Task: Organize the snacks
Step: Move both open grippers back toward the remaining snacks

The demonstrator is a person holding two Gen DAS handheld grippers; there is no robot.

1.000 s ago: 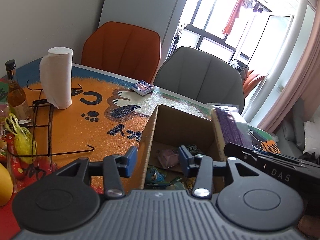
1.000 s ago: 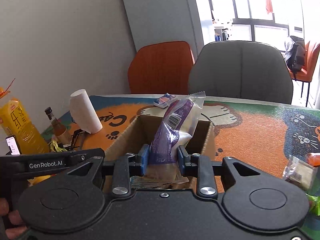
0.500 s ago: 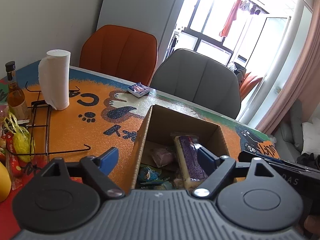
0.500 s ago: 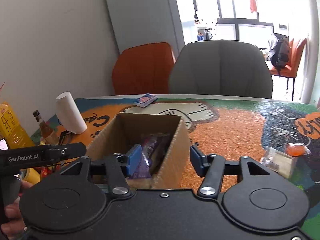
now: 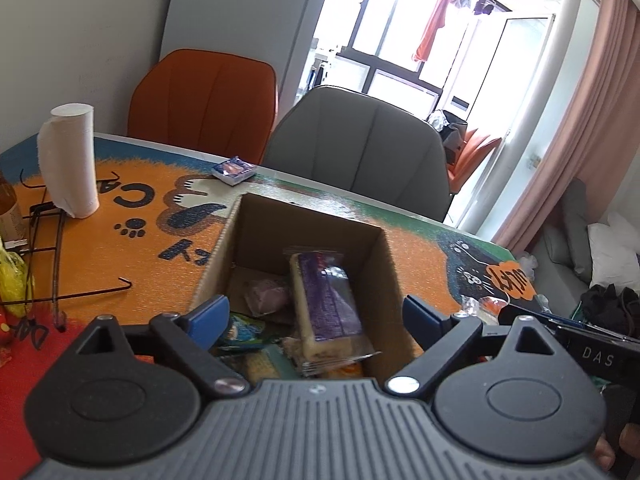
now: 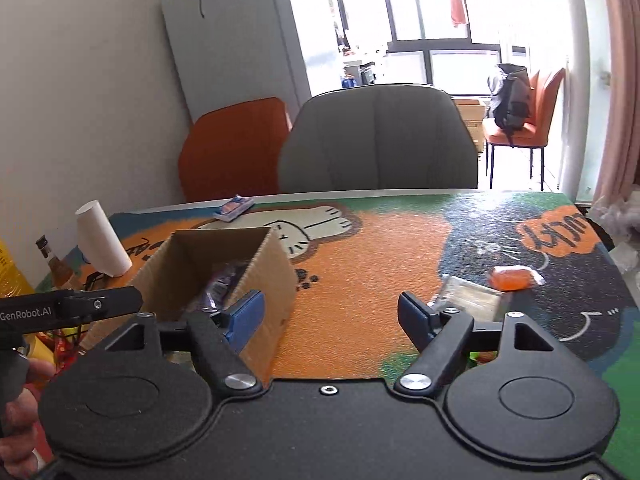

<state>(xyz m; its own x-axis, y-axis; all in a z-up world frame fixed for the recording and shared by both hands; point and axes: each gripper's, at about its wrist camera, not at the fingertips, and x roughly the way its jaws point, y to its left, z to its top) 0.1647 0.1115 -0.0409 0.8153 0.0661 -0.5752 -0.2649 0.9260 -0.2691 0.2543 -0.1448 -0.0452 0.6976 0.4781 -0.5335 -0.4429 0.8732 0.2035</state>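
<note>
An open cardboard box (image 5: 304,224) (image 6: 264,276) stands on the cartoon-cat table mat. A purple snack pack (image 5: 326,296) lies inside it on top of other wrapped snacks; only its dark edge (image 6: 220,286) shows in the right wrist view. My left gripper (image 5: 316,318) hovers over the box's near side, jaws opening wide, holding nothing. My right gripper (image 6: 330,312) is to the right of the box, above bare mat, jaws opening with nothing between them. An orange snack (image 6: 512,278) and a clear wrapped snack (image 6: 468,296) lie on the mat to the right. A small blue pack (image 5: 234,170) (image 6: 234,207) lies at the far edge.
A paper towel roll (image 5: 70,160) (image 6: 102,244), a black wire rack (image 5: 56,248), a bottle (image 6: 50,260) and yellow packets (image 5: 14,280) crowd the left side. An orange chair (image 5: 204,100) and a grey chair (image 5: 360,148) stand behind the table.
The right gripper let go of the purple pack, which dropped into the box, then slid right, out past the box wall. Both grippers' jaws spread wider. The left gripper shifted over the box.
</note>
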